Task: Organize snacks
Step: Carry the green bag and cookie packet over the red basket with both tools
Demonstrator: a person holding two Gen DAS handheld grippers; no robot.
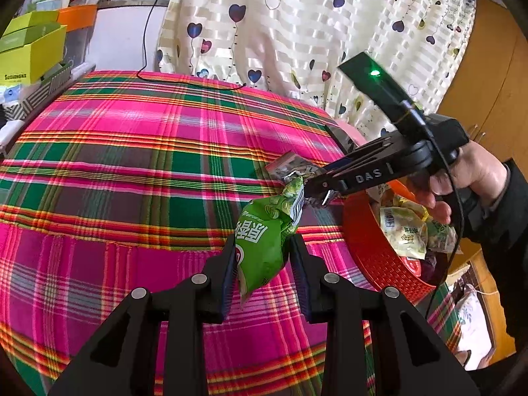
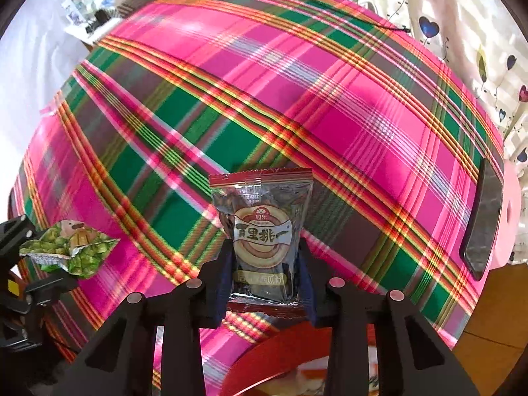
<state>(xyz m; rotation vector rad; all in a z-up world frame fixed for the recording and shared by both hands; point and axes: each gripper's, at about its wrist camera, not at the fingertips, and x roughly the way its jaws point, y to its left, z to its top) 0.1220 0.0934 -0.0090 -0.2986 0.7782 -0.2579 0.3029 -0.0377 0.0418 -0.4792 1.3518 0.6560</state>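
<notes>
My left gripper (image 1: 264, 254) is shut on a green snack packet (image 1: 264, 241) and holds it above the plaid cloth (image 1: 132, 151). The same packet shows at the left of the right wrist view (image 2: 71, 250). My right gripper (image 2: 265, 264) is shut on a silver and red melon-seed packet (image 2: 262, 231), held upright above the cloth. That packet also shows past the green one in the left wrist view (image 1: 287, 166), with the right gripper (image 1: 313, 191) beside it. A red basket (image 1: 369, 250) with several snack packets stands at the right; its rim shows at the bottom of the right wrist view (image 2: 280, 346).
A dark phone (image 2: 483, 217) lies near the cloth's right edge. A black cable (image 1: 148, 49) runs over the far side. Green boxes (image 1: 29, 49) are stacked at the far left. A heart-patterned curtain (image 1: 297, 26) hangs behind.
</notes>
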